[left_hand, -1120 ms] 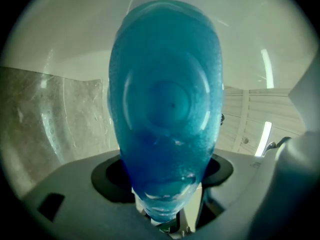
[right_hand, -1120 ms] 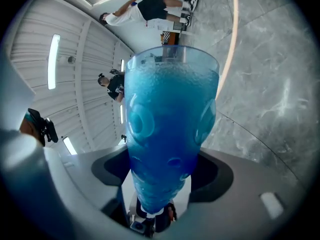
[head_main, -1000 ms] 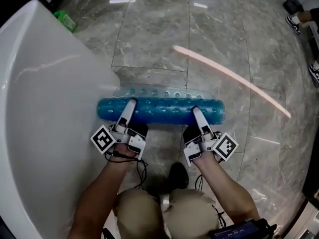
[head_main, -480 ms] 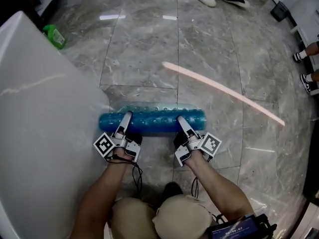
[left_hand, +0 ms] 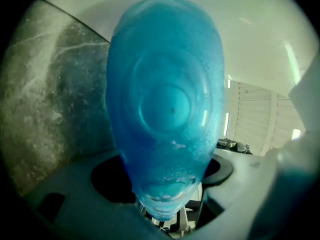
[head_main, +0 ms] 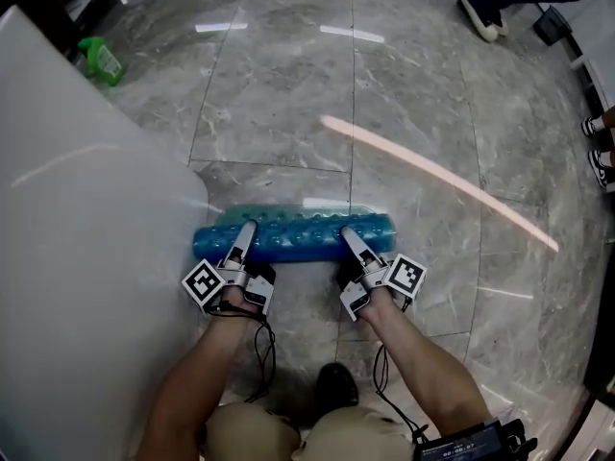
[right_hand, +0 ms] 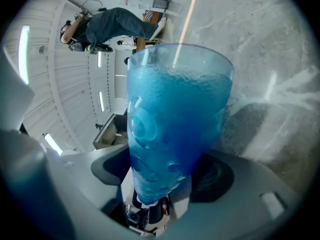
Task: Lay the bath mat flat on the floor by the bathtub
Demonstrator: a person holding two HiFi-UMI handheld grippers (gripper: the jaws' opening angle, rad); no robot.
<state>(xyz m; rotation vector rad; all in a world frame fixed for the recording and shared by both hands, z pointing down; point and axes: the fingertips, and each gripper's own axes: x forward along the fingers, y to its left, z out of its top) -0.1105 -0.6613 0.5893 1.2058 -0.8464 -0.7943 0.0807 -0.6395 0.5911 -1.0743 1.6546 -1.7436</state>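
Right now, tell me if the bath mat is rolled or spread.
Mostly rolled: the bath mat is a blue tube gripped by the left tool and right tool, one edge unrolled on the floor.

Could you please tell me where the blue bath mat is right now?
In the head view the bath mat is at centre, rolled up, gripped by the left tongs and right tongs, its left end beside the white bathtub.

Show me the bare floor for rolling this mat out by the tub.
Free: the grey floor beyond the rolled bath mat, between the bathtub on the left and the pale streak on the right. Crowded: the near side, by the person's legs; a green bottle and a shoe stand at the far edge.
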